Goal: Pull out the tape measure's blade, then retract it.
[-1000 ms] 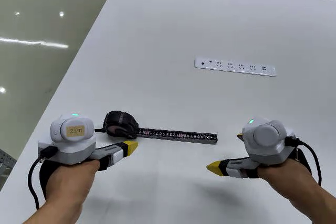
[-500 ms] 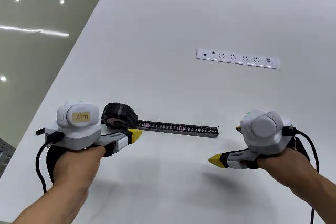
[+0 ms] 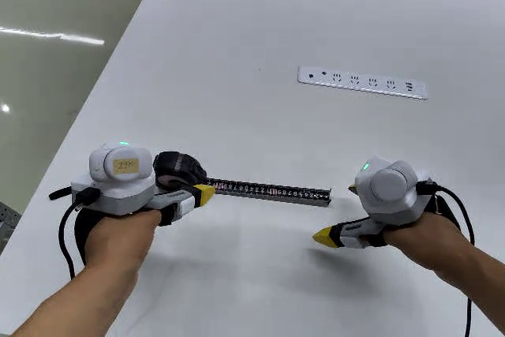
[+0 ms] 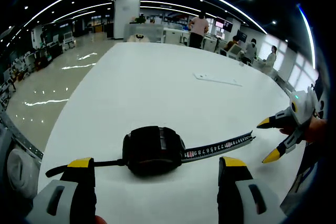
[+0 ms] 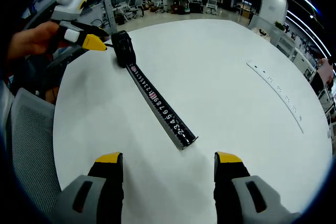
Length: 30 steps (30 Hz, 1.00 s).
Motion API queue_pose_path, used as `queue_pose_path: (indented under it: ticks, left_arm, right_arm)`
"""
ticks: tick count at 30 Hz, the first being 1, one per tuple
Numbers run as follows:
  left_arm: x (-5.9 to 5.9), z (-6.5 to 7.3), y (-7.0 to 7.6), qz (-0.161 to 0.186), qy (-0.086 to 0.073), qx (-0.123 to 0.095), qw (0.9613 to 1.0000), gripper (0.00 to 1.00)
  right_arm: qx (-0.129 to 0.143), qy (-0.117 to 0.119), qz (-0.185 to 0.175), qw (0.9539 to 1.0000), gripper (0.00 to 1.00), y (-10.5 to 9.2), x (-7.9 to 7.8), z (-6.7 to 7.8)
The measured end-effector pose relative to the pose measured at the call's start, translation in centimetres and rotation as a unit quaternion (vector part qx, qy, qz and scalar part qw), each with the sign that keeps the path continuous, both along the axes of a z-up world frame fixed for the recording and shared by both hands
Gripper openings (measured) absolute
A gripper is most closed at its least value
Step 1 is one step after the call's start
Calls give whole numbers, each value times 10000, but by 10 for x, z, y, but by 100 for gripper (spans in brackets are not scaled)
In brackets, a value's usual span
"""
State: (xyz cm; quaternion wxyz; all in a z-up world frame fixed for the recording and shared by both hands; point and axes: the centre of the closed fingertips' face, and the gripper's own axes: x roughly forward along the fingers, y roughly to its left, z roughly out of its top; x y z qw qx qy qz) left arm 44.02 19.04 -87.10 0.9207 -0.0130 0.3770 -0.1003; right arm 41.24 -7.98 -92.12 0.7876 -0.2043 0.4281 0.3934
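Left gripper point(image 4: 156, 163) wide open, empty; tape case point(image 4: 153, 149) at its 12 o'clock. Blade point(image 3: 272, 192) out toward 3 o'clock. Right gripper point(image 5: 169, 157) wide open, empty, near blade tip.

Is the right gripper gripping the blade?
No, the right gripper is open and the blade lies free on the table ahead of it.

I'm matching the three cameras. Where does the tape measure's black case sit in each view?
Head view: black case, lower left, at the blade's left end.
Left gripper view: case, lower centre, ahead of the jaws.
Right gripper view: case, upper left, at the blade's far end.
Shared landmark: white power strip, beyond the blade.
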Motion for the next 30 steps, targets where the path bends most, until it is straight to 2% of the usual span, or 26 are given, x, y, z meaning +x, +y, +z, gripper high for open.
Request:
queue_pose_path:
  ticks: [19, 27, 28, 30]
  left_arm:
    - [15, -8, -1, 33, 50, -44, 10000, 90]
    - [16, -9, -1, 35, 46, -45, 10000, 89]
    - [19, -13, -1, 22, 69, -54, 10000, 88]
    - [20, -14, -1, 14, 78, -58, 10000, 86]
  right_arm:
    - [-141, 29, 498, 9987, 67, 3, 15, -11]
    - [-150, 24, 519, 9985, 62, 2, 17, -12]
    - [-148, 13, 706, 9974, 61, 3, 20, -15]
    - [-155, 25, 797, 9967, 59, 4, 20, -15]
